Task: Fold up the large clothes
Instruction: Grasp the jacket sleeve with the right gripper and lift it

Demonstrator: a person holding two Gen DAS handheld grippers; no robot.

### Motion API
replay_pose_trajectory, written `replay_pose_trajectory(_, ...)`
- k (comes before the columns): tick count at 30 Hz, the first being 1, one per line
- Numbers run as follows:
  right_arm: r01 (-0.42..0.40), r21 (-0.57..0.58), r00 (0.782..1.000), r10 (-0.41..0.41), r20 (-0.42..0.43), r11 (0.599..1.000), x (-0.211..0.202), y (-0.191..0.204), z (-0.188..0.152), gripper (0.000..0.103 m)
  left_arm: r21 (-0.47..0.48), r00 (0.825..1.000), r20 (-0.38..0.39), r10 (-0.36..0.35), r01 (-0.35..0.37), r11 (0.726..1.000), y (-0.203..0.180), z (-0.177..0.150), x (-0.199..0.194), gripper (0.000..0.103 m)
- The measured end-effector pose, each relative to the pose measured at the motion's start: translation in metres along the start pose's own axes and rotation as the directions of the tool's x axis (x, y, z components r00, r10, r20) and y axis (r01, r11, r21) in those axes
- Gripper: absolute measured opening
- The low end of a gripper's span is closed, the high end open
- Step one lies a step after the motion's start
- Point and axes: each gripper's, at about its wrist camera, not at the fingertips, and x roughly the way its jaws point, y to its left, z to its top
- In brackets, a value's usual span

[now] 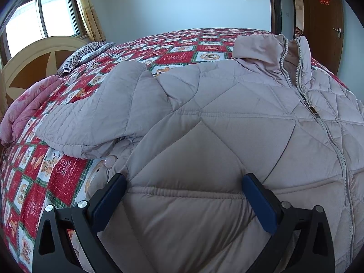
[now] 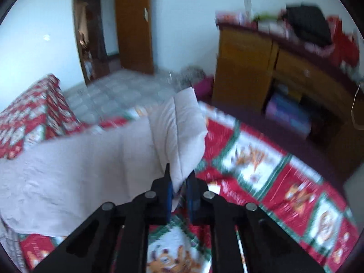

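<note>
A pale pink quilted jacket (image 1: 227, 118) lies front up on the bed, zipper (image 1: 318, 118) closed up to the collar (image 1: 268, 47). Its one sleeve (image 1: 97, 118) lies out to the left on the quilt. My left gripper (image 1: 184, 182) is open, its fingers spread over the jacket's lower front, holding nothing. In the right wrist view my right gripper (image 2: 179, 182) is shut on the end of the jacket's other sleeve (image 2: 182, 132) and holds it up above the bed. That view is blurred by motion.
The bed carries a red, white and green patchwork quilt (image 1: 68, 173). A pink folded blanket (image 1: 25, 109) and a striped pillow (image 1: 84, 54) lie by the headboard (image 1: 34, 52). A wooden dresser (image 2: 273, 68) with clutter stands beyond the bed's edge. An open door (image 2: 134, 22) is behind.
</note>
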Motion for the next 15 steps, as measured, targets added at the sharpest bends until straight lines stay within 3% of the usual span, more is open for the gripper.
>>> replay_pose_trajectory(3, -0.059, -0.069, 0.994, 0.065, 0.086, 0.996, -0.042, 0.023, 0.019, 0.012, -0.010, 1.000, 0.000, -0.012, 0.012, 1.000, 0.002, 0.000, 0.000, 0.102)
replay_pose_trajectory(6, -0.157, -0.143, 0.972, 0.178, 0.151, 0.977, -0.093, 0.056, 0.036, 0.012, -0.025, 1.000, 0.001, -0.029, 0.029, 0.999, 0.005, -0.001, 0.000, 0.102)
replay_pose_trajectory(10, -0.317, -0.246, 0.916, 0.363, 0.169, 0.916, -0.148, 0.118, 0.041, 0.012, -0.065, 0.999, 0.024, -0.046, 0.047, 0.997, 0.012, -0.003, -0.006, 0.102)
replay_pose_trajectory(15, -0.505, -0.362, 0.816, 0.570, 0.095, 0.783, -0.193, 0.200, 0.016, 0.012, -0.095, 0.998, 0.023, -0.053, 0.055, 0.994, 0.024, -0.004, -0.019, 0.102)
